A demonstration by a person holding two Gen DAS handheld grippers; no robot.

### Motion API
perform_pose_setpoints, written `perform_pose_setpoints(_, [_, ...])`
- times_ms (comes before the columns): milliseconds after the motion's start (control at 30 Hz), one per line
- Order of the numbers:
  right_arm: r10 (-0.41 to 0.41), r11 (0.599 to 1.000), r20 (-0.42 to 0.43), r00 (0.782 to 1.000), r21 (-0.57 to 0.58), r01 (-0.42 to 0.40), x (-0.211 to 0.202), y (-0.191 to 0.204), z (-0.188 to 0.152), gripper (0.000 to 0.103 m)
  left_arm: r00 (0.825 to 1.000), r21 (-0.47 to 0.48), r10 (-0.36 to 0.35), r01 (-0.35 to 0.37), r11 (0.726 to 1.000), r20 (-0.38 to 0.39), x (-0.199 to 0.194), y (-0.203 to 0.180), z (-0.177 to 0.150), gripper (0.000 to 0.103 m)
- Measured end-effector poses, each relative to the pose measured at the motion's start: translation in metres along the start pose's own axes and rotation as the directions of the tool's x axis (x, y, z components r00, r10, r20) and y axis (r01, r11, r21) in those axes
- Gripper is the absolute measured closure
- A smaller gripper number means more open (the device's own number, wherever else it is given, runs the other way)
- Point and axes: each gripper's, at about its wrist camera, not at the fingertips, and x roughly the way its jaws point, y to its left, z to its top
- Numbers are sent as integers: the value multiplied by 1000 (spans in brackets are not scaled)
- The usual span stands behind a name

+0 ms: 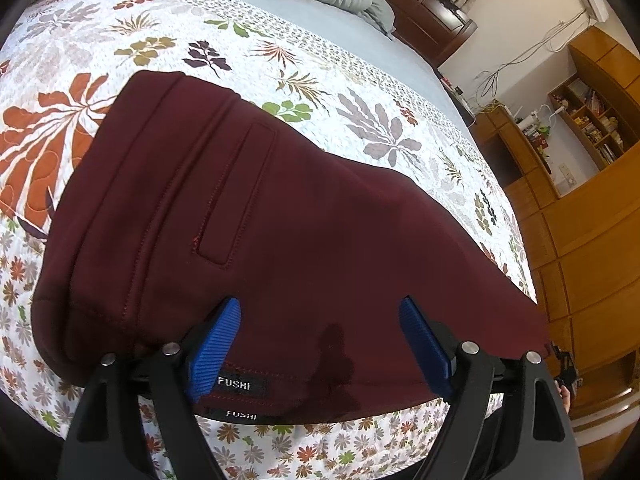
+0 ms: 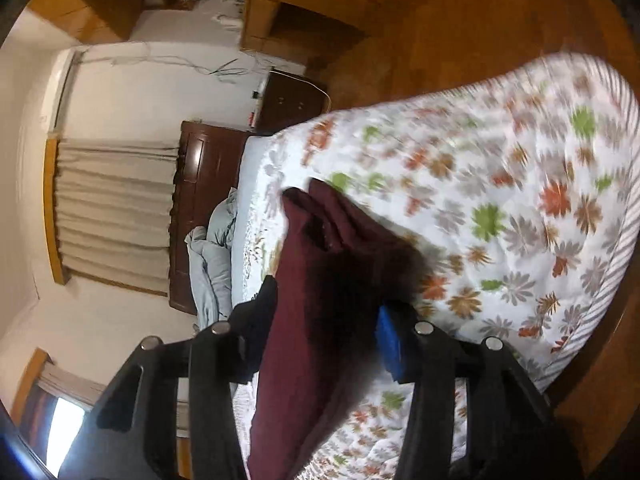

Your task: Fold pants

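Left wrist view: I saw the maroon pants [image 1: 248, 216] spread on the floral quilt [image 1: 360, 92], filling the frame from 9 o'clock through centre to 4 o'clock. Waistband end lay toward 10–11 o'clock; a welt pocket [image 1: 236, 196] sat near centre. The left gripper [image 1: 320, 344] stood wide, blue pads [image 1: 216, 344] well apart, with the near hem of the pants lying between and under them at 6 o'clock. A "FUSHI" label [image 1: 236, 385] showed just beside the left pad. No cloth pinched that I could see.

Right wrist view: frame was rolled and motion-blurred. The pants [image 2: 320, 280] ran from centre down to 6 o'clock, passing straight between the fingers of the right gripper [image 2: 324, 332]. Cloth filled the gap and hid most of one blue pad [image 2: 390, 340]; I judged the gripper clamped on the fabric, lifted off the quilt [image 2: 520, 200]. Grey duvet [image 2: 212, 248] at 9 o'clock, against the dark headboard [image 2: 200, 184].
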Motion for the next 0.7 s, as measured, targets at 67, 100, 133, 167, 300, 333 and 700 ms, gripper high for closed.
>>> perform_pose_setpoints(67, [30,1000,10,999,2,-30,0,-2,-1,55,1000,0,-4,4,1000,0,0,0,0,21])
perform_pose_setpoints(100, [52,999,10,999,4,-52,0,-3,-2,52,1000,2,-4,4,1000,0,0,0,0,21])
perform_pose_setpoints(133, [63,998,12,998,4,-63,1,-2,-1,50,1000,4,0,0,1000,-1,1,0,0,21])
perform_pose_setpoints(167, [69,998,16,997,-5,-69,3,0,0,49,1000,4,3,-3,1000,-1,1,-1,0,21])
perform_pose_setpoints(300, [85,996,26,996,-3,-84,10,3,7,48,1000,0,8,-8,1000,-1,1,-1,0,20])
perform_pose_setpoints(333, [80,997,24,997,-8,-80,12,4,8,48,1000,-1,7,-7,1000,0,1,-1,0,20])
perform_pose_setpoints(700, [-55,995,-22,998,-81,53,29,23,14,85,1000,6,-4,4,1000,-3,1,0,0,20])
